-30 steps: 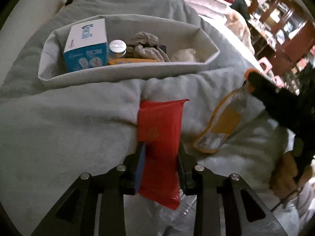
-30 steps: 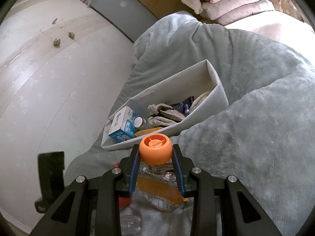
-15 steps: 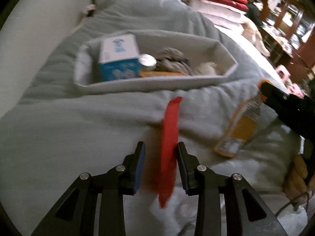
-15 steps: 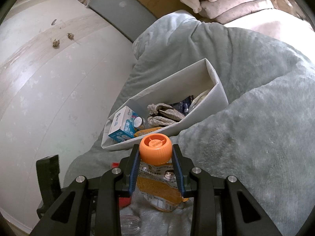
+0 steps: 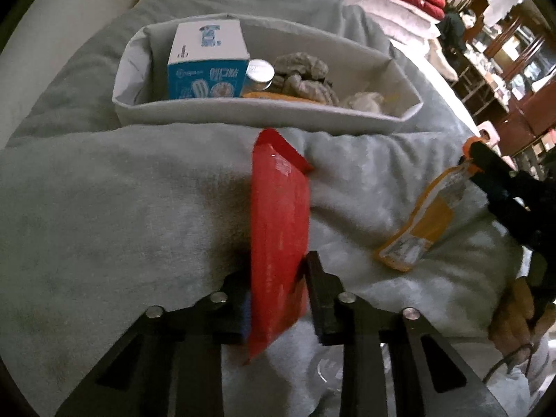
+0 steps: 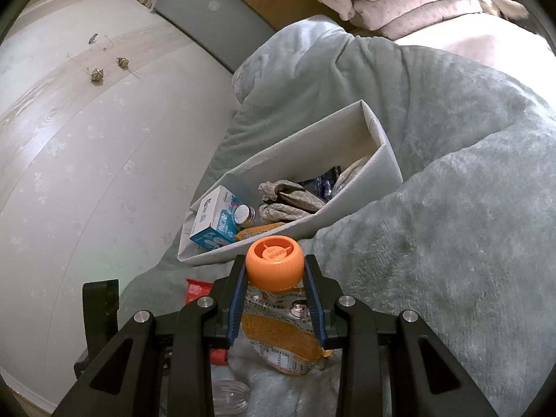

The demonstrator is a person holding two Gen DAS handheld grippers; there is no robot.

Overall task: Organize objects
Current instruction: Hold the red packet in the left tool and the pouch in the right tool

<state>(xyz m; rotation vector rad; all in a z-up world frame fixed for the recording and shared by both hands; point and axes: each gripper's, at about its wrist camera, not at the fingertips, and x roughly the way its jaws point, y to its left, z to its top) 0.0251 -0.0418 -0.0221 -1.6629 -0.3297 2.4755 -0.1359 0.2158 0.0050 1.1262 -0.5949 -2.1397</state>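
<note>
Dim, soft-focus left wrist view: a dark shadow pools on the grey blanket beside the red packet. The right wrist view is brighter and sharper, evenly lit. Fisheye curvature bends both frames' edges into black corners.

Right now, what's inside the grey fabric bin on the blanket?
In the grey fabric bin: a blue-and-white carton, a silver-capped jar, crumpled checked cloth, an orange packet, a dark wrapper and something pale at the far end. The bin floor is covered.
</note>
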